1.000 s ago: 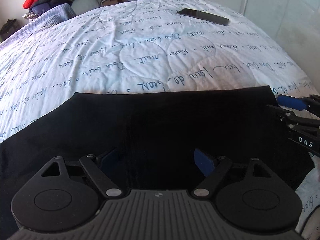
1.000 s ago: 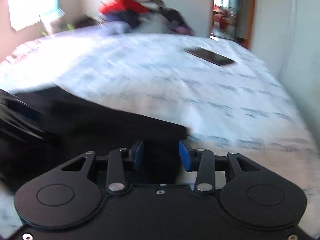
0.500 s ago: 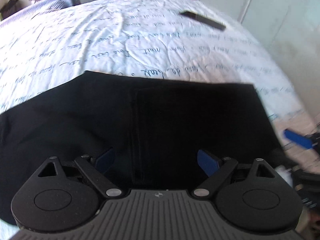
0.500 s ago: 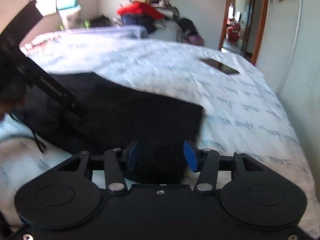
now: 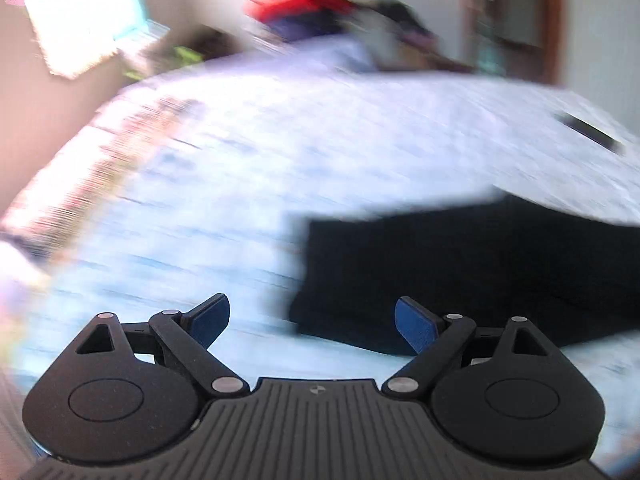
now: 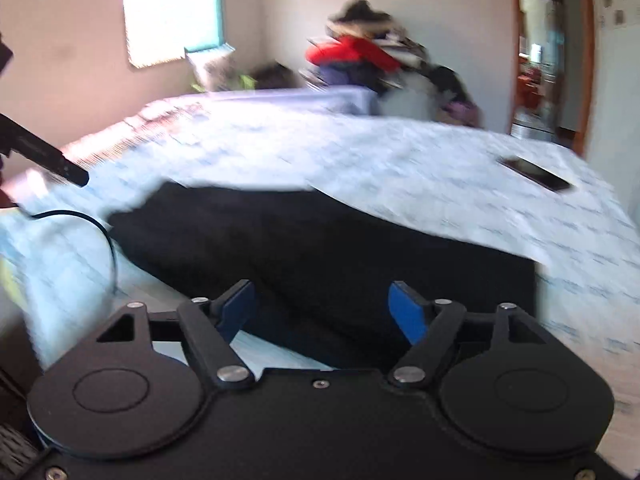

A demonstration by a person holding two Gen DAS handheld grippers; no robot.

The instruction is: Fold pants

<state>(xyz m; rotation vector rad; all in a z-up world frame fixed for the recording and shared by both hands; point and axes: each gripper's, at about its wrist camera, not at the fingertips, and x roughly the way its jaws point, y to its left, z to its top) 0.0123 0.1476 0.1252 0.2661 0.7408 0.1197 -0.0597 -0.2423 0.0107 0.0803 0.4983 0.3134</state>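
The black pants [image 5: 480, 272] lie folded flat on the white script-printed bed cover [image 5: 320, 140]. In the blurred left wrist view they fill the lower right, and my left gripper [image 5: 310, 308] hangs above their left edge, open and holding nothing. In the right wrist view the pants [image 6: 320, 232] spread across the middle. My right gripper [image 6: 320, 290] is over their near edge. Its jaws are opening and its blue pads are clear of the cloth. Part of the left gripper's black body [image 6: 44, 156] shows at the far left, with a cable [image 6: 100, 232] looping beneath it.
A dark phone [image 6: 536, 174] lies on the bed cover [image 6: 400, 160] at the far right, also in the left wrist view as the phone [image 5: 592, 134]. A pile of clothes [image 6: 352, 56] with a red jacket stands beyond the bed. A bright window [image 6: 172, 8] is at left, a doorway [image 6: 540, 60] at right.
The left gripper has lifted off the pants and swung left, so the pants now sit at the right of its view. The right gripper's jaws have spread wide and it has turned left.
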